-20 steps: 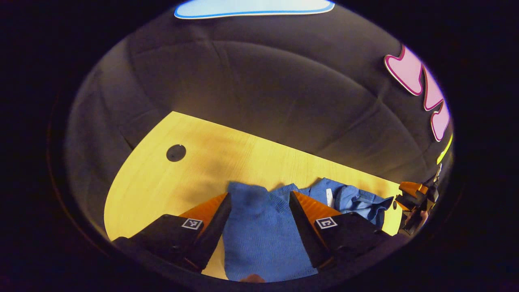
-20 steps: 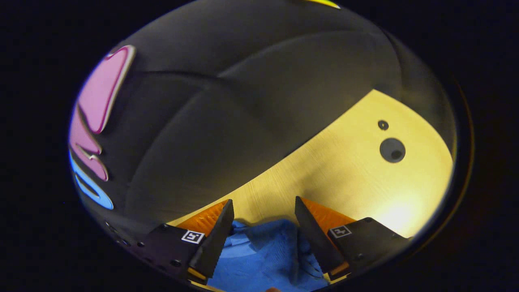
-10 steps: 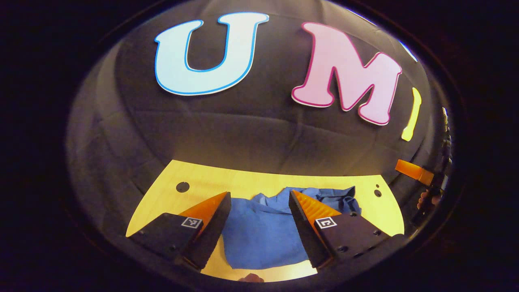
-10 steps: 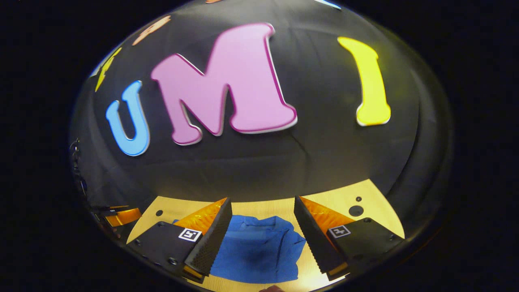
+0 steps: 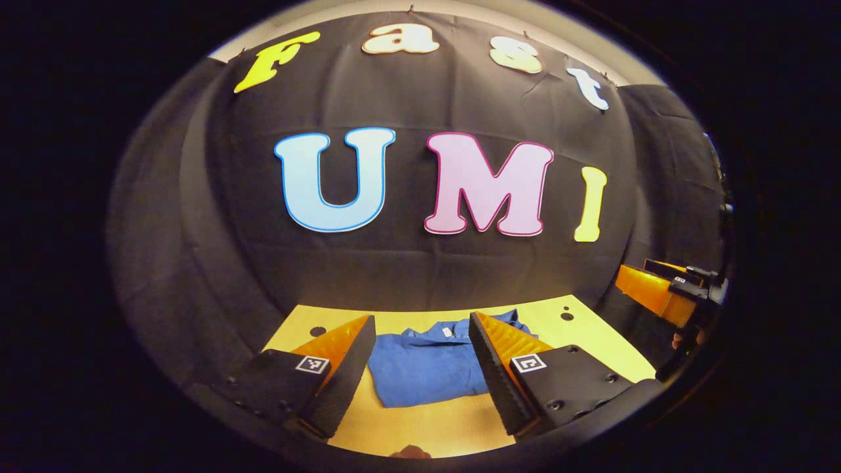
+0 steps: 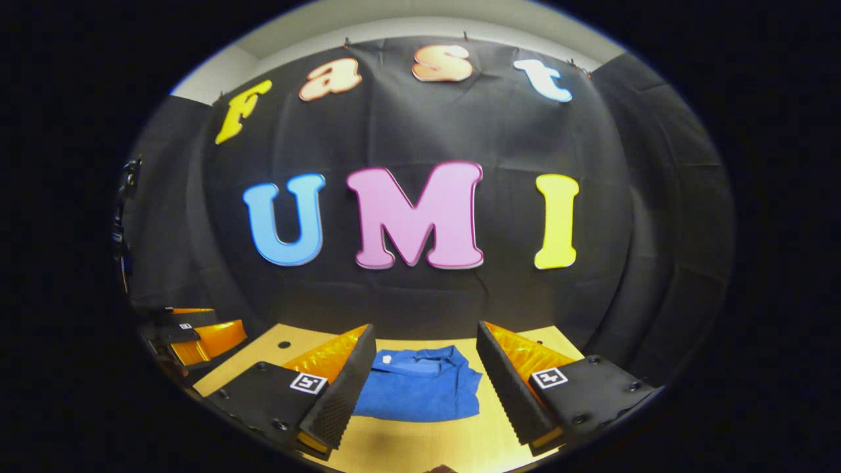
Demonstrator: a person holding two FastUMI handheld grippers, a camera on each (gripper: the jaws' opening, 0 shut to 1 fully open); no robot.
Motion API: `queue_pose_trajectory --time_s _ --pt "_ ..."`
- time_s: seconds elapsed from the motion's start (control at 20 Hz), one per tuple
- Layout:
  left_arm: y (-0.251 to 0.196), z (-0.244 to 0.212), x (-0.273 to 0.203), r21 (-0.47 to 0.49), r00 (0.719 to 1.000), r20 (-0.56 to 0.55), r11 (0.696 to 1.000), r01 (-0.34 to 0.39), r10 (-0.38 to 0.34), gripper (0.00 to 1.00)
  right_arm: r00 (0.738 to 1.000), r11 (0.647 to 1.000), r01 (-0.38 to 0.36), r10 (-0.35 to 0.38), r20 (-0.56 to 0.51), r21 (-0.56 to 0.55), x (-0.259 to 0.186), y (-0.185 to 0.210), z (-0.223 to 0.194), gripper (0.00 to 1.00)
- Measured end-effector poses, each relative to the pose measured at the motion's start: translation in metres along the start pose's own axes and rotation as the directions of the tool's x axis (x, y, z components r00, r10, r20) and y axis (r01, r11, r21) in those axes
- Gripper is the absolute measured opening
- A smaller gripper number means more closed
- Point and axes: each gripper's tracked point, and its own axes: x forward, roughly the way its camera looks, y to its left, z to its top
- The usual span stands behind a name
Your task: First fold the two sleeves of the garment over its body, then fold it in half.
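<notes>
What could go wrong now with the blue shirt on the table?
1. The blue shirt lies folded, but its top edge by the collar looks rumpled, so the fold may be uneven or loosen.
2. Both hand-held grippers, left and right, are open and hold nothing, so nothing presses the fold flat.
3. If a hand-held gripper dips back down, its fingers might snag the cloth and drag it across the wooden table.
</notes>
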Motion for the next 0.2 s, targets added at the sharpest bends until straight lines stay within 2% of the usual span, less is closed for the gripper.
queue_pose_trajectory --time_s 0.2 --pt "-0.013 0.023 -0.086 -0.045 0.989 0.146 0.999 0.029 -0.022 0.81 0.999 1.000 0.011 -0.010 0.051 -0.023 -0.082 0.023 0.020 0.96"
